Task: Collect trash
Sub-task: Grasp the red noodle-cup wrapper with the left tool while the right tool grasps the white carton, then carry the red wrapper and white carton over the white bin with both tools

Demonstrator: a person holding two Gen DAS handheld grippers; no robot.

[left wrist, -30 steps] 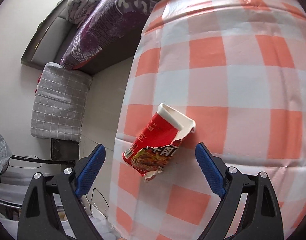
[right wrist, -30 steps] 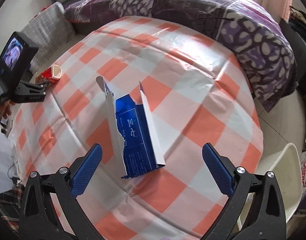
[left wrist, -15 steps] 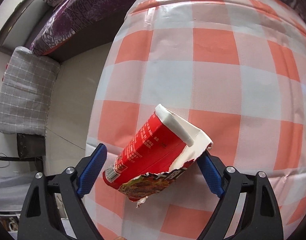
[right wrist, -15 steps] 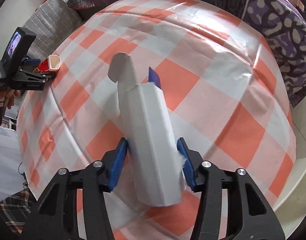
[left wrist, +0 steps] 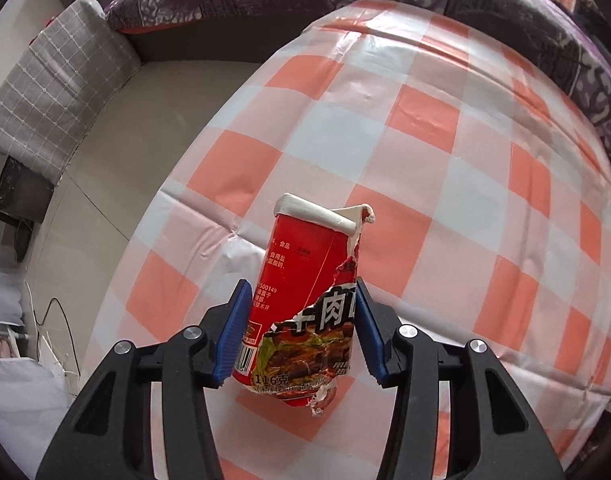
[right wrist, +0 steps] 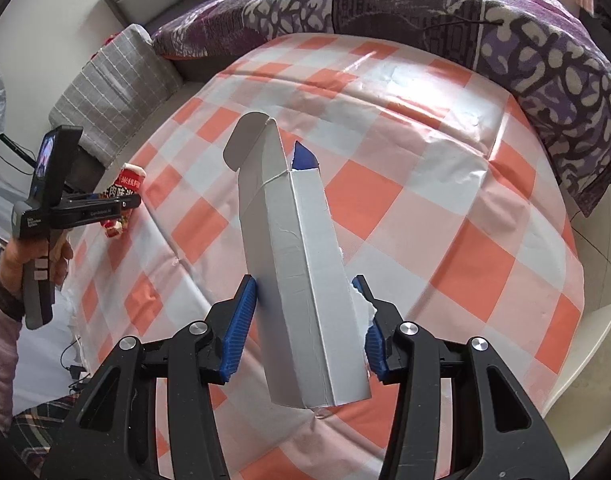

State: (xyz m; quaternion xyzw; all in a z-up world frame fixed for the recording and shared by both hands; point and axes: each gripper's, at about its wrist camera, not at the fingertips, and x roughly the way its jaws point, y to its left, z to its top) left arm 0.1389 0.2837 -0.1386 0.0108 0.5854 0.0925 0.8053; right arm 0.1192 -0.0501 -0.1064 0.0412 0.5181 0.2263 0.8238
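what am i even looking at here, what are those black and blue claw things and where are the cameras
They are two handheld grippers, one in each of a person's hands, each with a fisheye camera looking along its blue fingers. The left gripper is shut on a torn red noodle cup. The right gripper is shut on a flattened grey carton. Both are held above a table with an orange checked cloth. The right view also shows the left gripper from the side, in the person's hand.
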